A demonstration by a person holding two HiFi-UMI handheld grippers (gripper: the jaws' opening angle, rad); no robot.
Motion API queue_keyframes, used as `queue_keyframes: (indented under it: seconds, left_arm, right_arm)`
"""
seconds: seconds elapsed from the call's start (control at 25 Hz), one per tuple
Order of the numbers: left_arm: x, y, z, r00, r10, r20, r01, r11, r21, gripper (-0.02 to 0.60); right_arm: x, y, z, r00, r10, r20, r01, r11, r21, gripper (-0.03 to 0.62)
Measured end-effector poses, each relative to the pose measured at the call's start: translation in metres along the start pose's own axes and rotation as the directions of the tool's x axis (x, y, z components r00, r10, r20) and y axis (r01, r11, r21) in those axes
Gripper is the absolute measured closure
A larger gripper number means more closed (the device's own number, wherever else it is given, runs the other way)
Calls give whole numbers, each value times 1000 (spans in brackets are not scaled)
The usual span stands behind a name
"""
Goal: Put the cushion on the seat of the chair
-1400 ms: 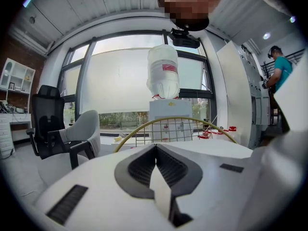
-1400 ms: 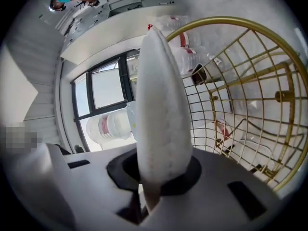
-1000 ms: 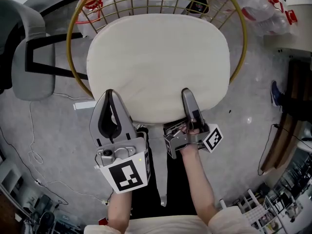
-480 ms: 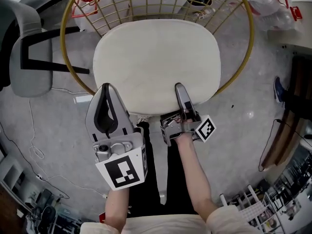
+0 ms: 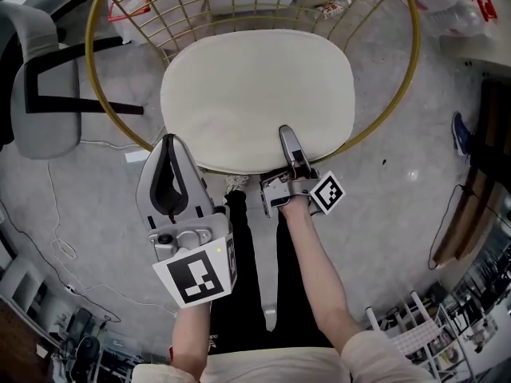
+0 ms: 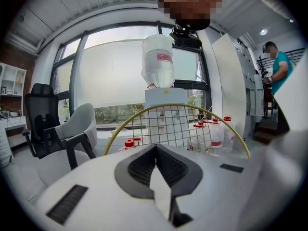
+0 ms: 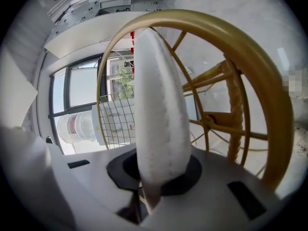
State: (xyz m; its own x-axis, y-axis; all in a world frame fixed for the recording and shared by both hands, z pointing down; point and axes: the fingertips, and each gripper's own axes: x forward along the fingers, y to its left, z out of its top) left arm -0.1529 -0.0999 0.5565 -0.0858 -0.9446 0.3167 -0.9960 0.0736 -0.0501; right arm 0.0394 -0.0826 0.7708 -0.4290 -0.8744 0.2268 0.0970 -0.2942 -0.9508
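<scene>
Since a second ago the cushion (image 5: 255, 94) has sunk lower inside the gold ring of the chair (image 5: 411, 62), right gripper (image 5: 285, 132) pinching its near edge, left gripper (image 5: 169, 140) closed on nothing; risk: the single-edge hold lets it tilt and land skewed.

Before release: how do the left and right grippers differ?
The right gripper clamps the round white cushion; the left gripper is shut, empty. The left gripper looks nearer the head camera than the right gripper. Both face the gold wire chair.

cushion (image 5: 257, 94) lowered toward chair (image 5: 413, 50), right gripper (image 5: 287, 138) sunk with it
</scene>
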Motion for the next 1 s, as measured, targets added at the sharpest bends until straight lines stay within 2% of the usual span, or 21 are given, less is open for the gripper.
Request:
queue_keyframes:
  seconds: [0.48, 0.72, 1.0]
  left_arm:
    - [3, -6, -10, 1000, -23, -18, 24, 1000, 8, 568]
    - [1, -9, -12, 999, -29, -31, 29, 1000, 5, 568]
    - [3, -14, -9, 999, -27, -17, 27, 1000, -6, 568]
  right_arm:
    - [2, -11, 2, 1000, -30, 8, 31, 999, -21, 542]
    - [1, -5, 1, 1000, -1, 1, 2, 998, -56, 537]
    - [-4, -6, -1, 999, -34, 12, 35, 996, -85, 467]
